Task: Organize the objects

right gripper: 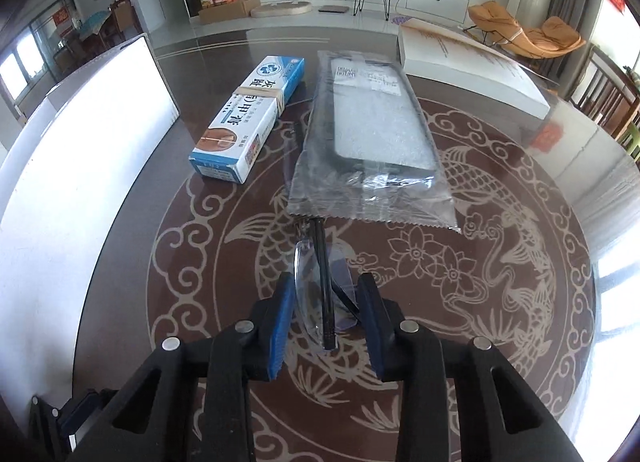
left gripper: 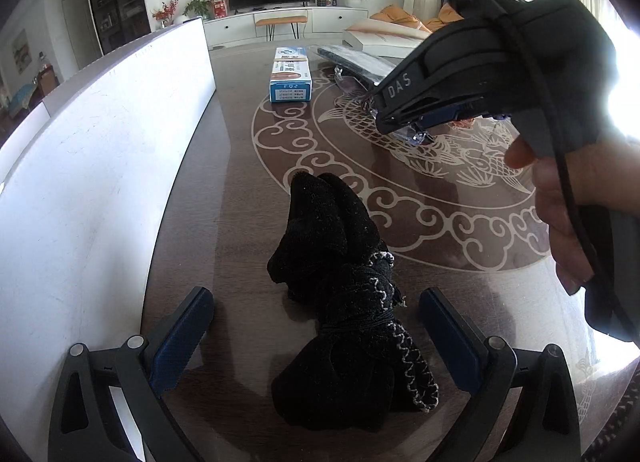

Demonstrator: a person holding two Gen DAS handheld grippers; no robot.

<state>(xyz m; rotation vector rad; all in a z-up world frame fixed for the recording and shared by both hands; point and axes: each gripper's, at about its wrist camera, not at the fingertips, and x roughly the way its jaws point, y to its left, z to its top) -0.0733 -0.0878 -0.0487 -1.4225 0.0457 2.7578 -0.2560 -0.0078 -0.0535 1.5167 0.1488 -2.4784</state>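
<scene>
A bundle of black socks [left gripper: 348, 302] lies on the dark patterned table, between the spread fingers of my open left gripper [left gripper: 316, 326]. My right gripper [right gripper: 326, 302] has its blue pads on either side of a pair of folded clear glasses [right gripper: 320, 286] with black arms; the jaws look closed on them. The right gripper also shows in the left wrist view [left gripper: 404, 118], up and to the right of the socks. A blue and white box [right gripper: 248, 122] [left gripper: 291, 74] and a clear plastic packet [right gripper: 368, 134] lie beyond the glasses.
A large white box [left gripper: 100, 166] [right gripper: 80, 150] stands along the table's left side. A flat white box [right gripper: 472, 66] lies at the far right of the table. The glass-topped table [right gripper: 520, 262] has a fish pattern.
</scene>
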